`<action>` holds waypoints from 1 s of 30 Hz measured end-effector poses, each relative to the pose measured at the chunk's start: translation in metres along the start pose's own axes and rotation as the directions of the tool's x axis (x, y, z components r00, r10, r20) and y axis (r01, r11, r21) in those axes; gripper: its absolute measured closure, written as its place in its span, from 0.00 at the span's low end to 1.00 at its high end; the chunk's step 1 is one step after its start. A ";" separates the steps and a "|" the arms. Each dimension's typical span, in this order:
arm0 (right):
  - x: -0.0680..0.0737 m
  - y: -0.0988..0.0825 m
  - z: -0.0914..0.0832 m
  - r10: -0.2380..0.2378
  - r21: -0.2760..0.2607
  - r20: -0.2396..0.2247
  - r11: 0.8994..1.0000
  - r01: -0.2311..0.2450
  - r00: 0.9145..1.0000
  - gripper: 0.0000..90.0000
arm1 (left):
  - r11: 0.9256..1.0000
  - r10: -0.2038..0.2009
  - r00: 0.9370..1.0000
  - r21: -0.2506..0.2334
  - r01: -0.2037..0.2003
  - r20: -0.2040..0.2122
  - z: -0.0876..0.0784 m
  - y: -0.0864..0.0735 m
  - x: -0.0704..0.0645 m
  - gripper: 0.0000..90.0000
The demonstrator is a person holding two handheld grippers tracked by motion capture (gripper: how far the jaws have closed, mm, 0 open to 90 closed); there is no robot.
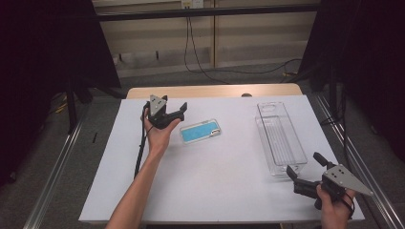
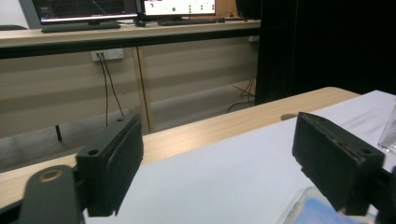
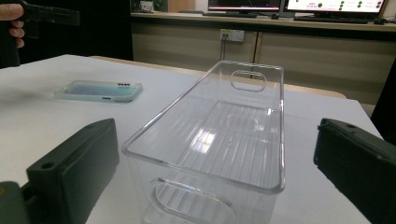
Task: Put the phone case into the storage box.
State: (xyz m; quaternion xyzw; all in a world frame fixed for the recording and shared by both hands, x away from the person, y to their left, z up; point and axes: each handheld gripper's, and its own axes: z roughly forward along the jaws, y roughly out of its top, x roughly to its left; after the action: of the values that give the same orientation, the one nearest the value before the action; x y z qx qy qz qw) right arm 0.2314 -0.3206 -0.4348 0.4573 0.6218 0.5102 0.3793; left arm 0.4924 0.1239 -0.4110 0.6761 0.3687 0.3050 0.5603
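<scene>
A white table (image 1: 215, 191) seen from above, with a person's two hands each holding a black two-jaw gripper. The left gripper (image 1: 173, 110) sits at the far left of the table, its jaws spread wide with nothing between them. A phone (image 1: 200, 130) in a blue case lies flat on the table just beside those jaws, to their right; in the left gripper view a corner of it shows under the right-hand jaw. The right gripper (image 1: 305, 167) rests at the near right corner, its jaws also wide apart and holding nothing. A clear plastic bin (image 1: 281, 138) stands directly ahead of them, its near end just beyond the jaw tips and not between them. Phone and bin lie well apart.
</scene>
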 end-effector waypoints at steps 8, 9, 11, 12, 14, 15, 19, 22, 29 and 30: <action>0.000 0.000 0.000 -0.001 0.000 0.001 1.000 0.001 1.000 0.00 | 1.000 0.010 1.000 0.025 -0.011 0.015 0.005 0.000 -0.003 0.34; 0.000 0.000 0.000 0.001 0.000 0.001 1.000 -0.001 1.000 0.00 | 0.999 0.021 1.000 0.044 -0.022 0.019 0.005 -0.001 -0.003 0.39; 0.000 0.000 0.000 0.000 0.001 -0.001 1.000 0.000 1.000 0.00 | 0.999 0.008 1.000 0.054 -0.009 0.013 0.006 -0.002 -0.003 0.45; 0.000 0.000 0.000 -0.001 0.001 -0.001 1.000 0.001 1.000 0.00 | 0.998 0.004 1.000 0.058 -0.005 0.022 0.006 -0.003 -0.002 0.47; 0.000 0.000 0.000 -0.002 0.000 -0.002 1.000 0.002 1.000 0.00 | 0.998 0.000 1.000 0.063 -0.001 0.016 0.006 -0.003 -0.001 0.52; 0.000 0.000 0.000 -0.001 0.000 -0.001 1.000 0.001 1.000 0.00 | 0.998 -0.008 1.000 0.063 0.006 0.024 0.006 -0.004 -0.001 0.55; 0.000 0.000 0.000 -0.007 0.003 -0.005 1.000 0.007 1.000 0.00 | 0.998 -0.008 0.999 0.061 0.006 0.045 0.004 -0.003 -0.003 0.65; 0.000 0.000 0.000 -0.004 0.005 -0.007 1.000 0.004 1.000 0.00 | 0.998 -0.017 0.998 0.059 0.014 0.056 0.004 -0.002 -0.003 0.75; 0.000 0.000 0.000 -0.005 0.001 -0.005 1.000 0.005 1.000 0.00 | 0.998 -0.032 0.997 0.049 0.029 0.075 0.006 -0.004 -0.004 0.90; 0.000 0.000 0.000 -0.005 0.000 -0.005 1.000 0.005 1.000 0.00 | 0.998 -0.035 0.996 0.056 0.030 0.083 0.005 -0.003 -0.003 0.93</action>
State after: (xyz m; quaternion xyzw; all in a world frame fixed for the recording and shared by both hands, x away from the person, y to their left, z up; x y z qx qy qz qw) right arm 0.2312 -0.3205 -0.4345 0.4547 0.6238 0.5103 0.3790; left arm 0.4946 0.1187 -0.4152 0.6971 0.3641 0.2572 0.5615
